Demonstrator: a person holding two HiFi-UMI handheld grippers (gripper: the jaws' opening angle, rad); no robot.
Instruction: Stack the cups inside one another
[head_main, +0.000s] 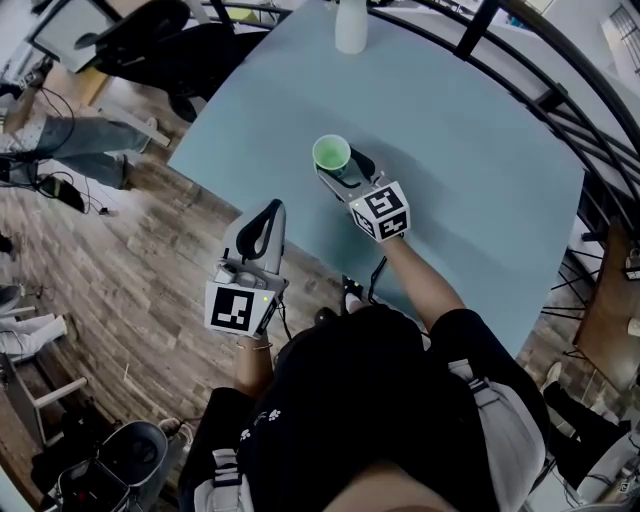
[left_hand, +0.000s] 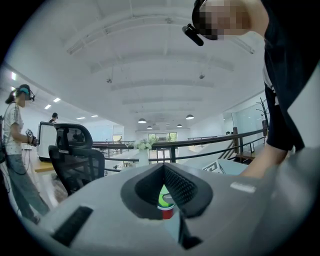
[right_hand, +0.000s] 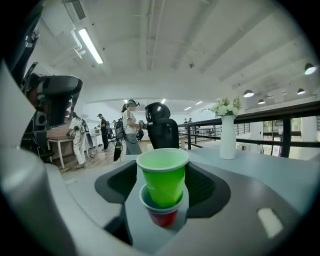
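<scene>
Over the desk (head_main: 470, 140), outstretched right tongs (head_main: 343, 168) clasp green cup (head_main: 331, 153) nested in red cup (right_hand: 163, 218); left tongs (head_main: 268, 212) closed, level.

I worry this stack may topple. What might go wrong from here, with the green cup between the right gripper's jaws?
1. The green cup stands high out of the red cup and seems not fully seated. A nudge from the right gripper, whose jaws flank it, might tip the stack on the table.
2. These look like thin disposable cups, so a hard squeeze might buckle them.
</scene>
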